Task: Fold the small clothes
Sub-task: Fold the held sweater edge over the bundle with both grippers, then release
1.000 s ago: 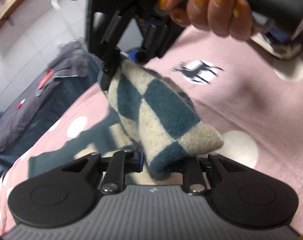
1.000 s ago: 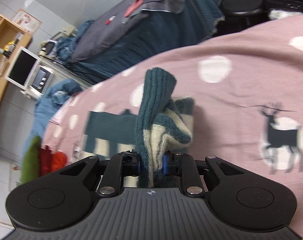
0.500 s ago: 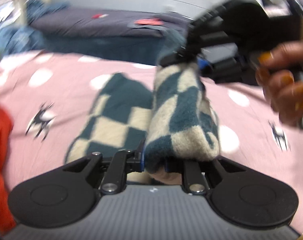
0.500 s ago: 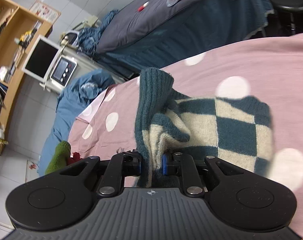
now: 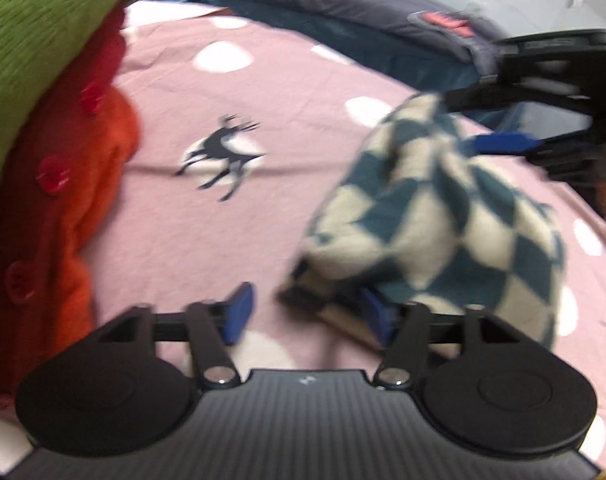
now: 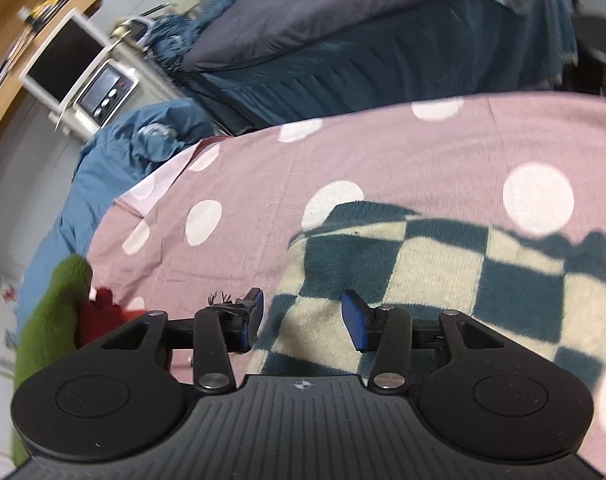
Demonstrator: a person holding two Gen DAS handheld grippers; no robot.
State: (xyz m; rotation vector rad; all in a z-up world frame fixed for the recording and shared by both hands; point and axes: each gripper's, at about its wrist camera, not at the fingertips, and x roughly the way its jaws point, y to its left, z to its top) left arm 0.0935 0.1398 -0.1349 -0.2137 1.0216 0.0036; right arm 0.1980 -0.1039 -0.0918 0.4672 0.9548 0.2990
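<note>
Left wrist view: blurred, looking across a pink bedspread [image 5: 175, 240] printed with white dots and a dark deer [image 5: 223, 152].
Left gripper [image 5: 307, 312]: jaws spread wide, nothing between them; the blue pad [image 5: 239, 312] on one finger sits over bare bedspread, the other finger is tucked under the near edge of the checked garment.
Checked garment [image 5: 443, 220]: teal-and-cream knit, bunched in a raised heap at 2 o'clock from the left gripper, resting on the bedspread.
Right gripper [image 5: 543, 92]: seen from the left camera at 2 o'clock, just beyond the heap's far end; too blurred there to tell contact.
Red garment [image 5: 63, 208]: buttoned, piled at 9 o'clock, with a green knit [image 5: 35, 40] on top at 10 o'clock.
Right wrist view: right gripper [image 6: 303, 316] has its jaws parted and holds nothing; the gap hangs over the near left edge of the checked garment [image 6: 443, 280].
Garment here: lies spread on the bedspread [image 6: 383, 152], from 12 to 3 o'clock.
Background: dark blue bed [image 6: 343, 40] at 12 o'clock, blue cloth pile [image 6: 123, 152] at 10 o'clock.
</note>
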